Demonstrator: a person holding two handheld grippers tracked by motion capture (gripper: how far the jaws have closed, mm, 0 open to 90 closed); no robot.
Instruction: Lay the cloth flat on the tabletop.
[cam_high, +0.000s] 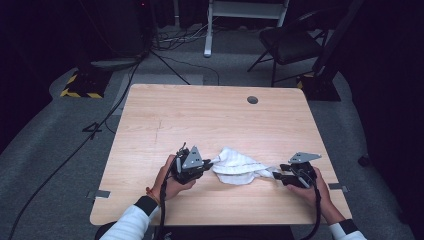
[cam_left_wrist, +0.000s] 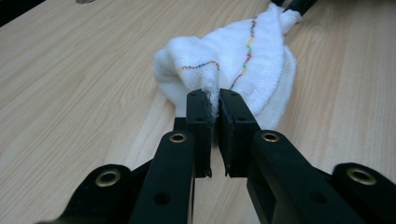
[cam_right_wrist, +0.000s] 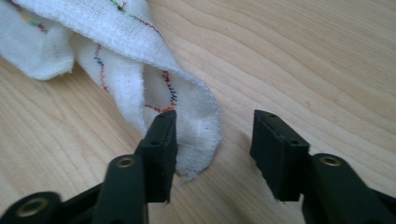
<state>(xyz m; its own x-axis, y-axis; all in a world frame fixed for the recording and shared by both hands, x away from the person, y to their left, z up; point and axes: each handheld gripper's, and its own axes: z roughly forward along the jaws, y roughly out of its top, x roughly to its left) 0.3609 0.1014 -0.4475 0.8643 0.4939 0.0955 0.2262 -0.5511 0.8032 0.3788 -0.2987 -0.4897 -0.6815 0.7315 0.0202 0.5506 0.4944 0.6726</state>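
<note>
A white cloth (cam_high: 239, 167) with coloured stitching lies crumpled on the wooden table (cam_high: 200, 120), between my two grippers. My left gripper (cam_high: 206, 163) is shut on the cloth's left edge; in the left gripper view the cloth (cam_left_wrist: 233, 65) bunches up just past the pinching jaws of that gripper (cam_left_wrist: 218, 100). My right gripper (cam_high: 276, 175) sits at the cloth's right end. In the right gripper view a corner of the cloth (cam_right_wrist: 196, 121) lies between the jaws, against the left pad, while the right pad stands apart from it; that gripper (cam_right_wrist: 215, 140) is open.
A round cable hole (cam_high: 252, 100) sits near the table's far edge. A black chair (cam_high: 290, 42) and cables lie on the floor beyond the table. Bare wood stretches across the far half of the table.
</note>
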